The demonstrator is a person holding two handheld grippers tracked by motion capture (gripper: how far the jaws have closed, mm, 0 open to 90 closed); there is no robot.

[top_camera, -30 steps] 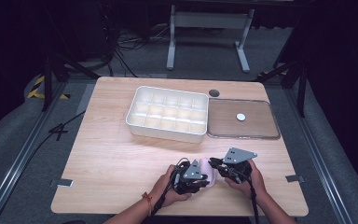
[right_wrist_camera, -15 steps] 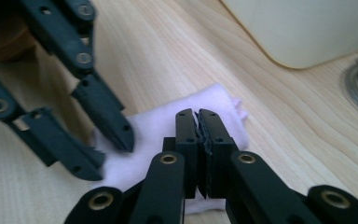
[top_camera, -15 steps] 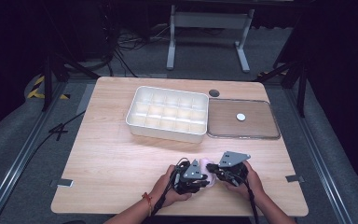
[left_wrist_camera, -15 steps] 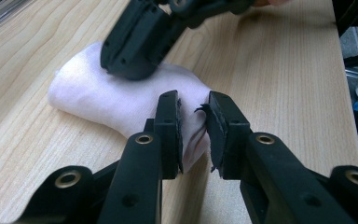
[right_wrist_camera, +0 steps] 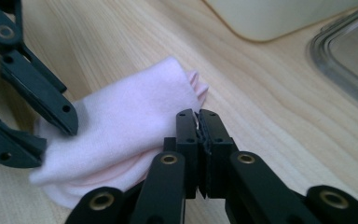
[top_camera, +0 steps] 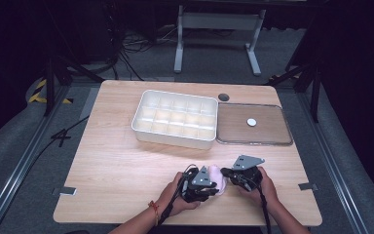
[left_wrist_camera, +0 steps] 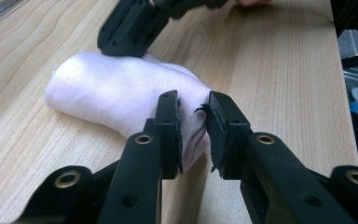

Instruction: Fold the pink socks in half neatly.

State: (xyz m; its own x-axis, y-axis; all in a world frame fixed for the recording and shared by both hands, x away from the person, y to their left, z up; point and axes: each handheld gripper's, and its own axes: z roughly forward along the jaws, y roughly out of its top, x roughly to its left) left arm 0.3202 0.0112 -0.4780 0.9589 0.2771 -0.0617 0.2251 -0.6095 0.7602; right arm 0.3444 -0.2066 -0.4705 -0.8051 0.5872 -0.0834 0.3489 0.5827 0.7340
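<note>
My left hand-held gripper [left_wrist_camera: 193, 123] pinches the pink cloth [left_wrist_camera: 121, 95]; right hand-held gripper [right_wrist_camera: 198, 140] clamps its edge. I'd fold slowly, keeping the layers aligned.

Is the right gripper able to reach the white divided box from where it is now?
Probably yes. The right gripper is shut on the pink cloth near the table's front edge, and bare tabletop lies between it and the white divided box; it would carry or release the cloth first.
</note>
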